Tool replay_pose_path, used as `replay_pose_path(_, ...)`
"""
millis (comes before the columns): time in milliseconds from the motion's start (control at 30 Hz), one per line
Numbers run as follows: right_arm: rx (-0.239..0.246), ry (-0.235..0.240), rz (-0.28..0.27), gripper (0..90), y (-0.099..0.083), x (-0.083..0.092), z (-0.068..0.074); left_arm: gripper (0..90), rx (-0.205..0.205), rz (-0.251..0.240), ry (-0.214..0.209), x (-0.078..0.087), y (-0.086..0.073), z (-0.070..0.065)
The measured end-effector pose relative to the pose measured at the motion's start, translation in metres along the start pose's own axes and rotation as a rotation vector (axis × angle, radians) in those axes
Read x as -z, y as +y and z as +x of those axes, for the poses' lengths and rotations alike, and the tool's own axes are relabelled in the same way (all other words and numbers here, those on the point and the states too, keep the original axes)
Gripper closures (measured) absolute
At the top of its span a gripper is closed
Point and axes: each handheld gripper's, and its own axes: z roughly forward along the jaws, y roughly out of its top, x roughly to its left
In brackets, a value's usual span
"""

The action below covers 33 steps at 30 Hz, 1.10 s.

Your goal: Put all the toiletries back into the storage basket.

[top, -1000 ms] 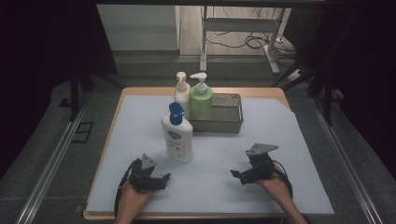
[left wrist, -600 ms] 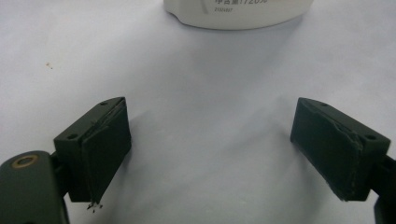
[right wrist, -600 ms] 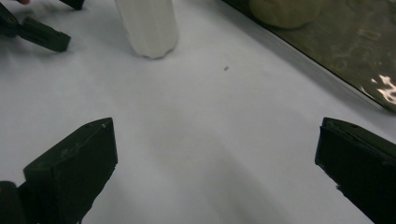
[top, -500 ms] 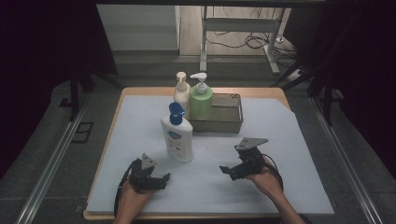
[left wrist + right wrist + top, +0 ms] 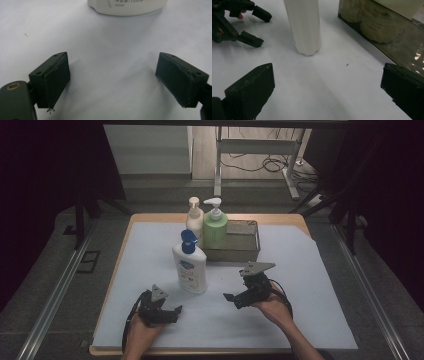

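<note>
A white bottle with a blue cap (image 5: 190,265) stands upright in the middle of the white mat (image 5: 300,285). My left gripper (image 5: 174,314) rests low on the mat just in front of it, open and empty; in the left gripper view (image 5: 112,57) the bottle's base (image 5: 127,6) lies ahead of the spread jaws. My right gripper (image 5: 231,300) is to the bottle's right, pointing left toward it, open and empty. In the right gripper view (image 5: 328,68) the bottle (image 5: 304,25) stands ahead, apart from the jaws, with the left gripper (image 5: 252,25) beyond at upper left.
A metal basket (image 5: 250,251) sits behind the white bottle, with a green pump bottle (image 5: 215,227) at its left end and a cream pump bottle (image 5: 194,217) beside that. Its shiny wall (image 5: 387,27) is close on the right gripper's right side. Dark floor surrounds the table.
My right gripper has moved left and a little forward toward the white bottle, turning its jaws leftward. The left gripper and the bottles have stayed put.
</note>
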Motion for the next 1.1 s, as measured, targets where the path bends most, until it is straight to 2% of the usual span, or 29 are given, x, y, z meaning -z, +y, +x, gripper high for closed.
replay_pose_path(167,0.018,-0.006,-0.004,0.0,0.009,-0.005,0.005,12.1,0.001,-0.001,0.0,0.0,0.0,0.0)
replay_pose_path(333,0.029,0.015,-0.006,0.0,0.02,-0.011,0.012,12.1,0.001,-0.001,0.0,0.0,0.0,0.0)
replay_pose_path(500,0.019,0.037,-0.028,0.0,0.032,-0.015,0.015,12.1,0.001,-0.001,-0.001,0.0,0.0,0.0)
replay_pose_path(867,0.059,0.036,-0.041,2.5,0.062,-0.028,0.026,12.1,0.002,-0.002,0.0,0.0,0.0,0.0)
replay_pose_path(1100,0.068,0.013,-0.053,2.3,0.082,-0.037,0.03,12.1,0.001,-0.001,-0.001,0.0,0.0,0.0)
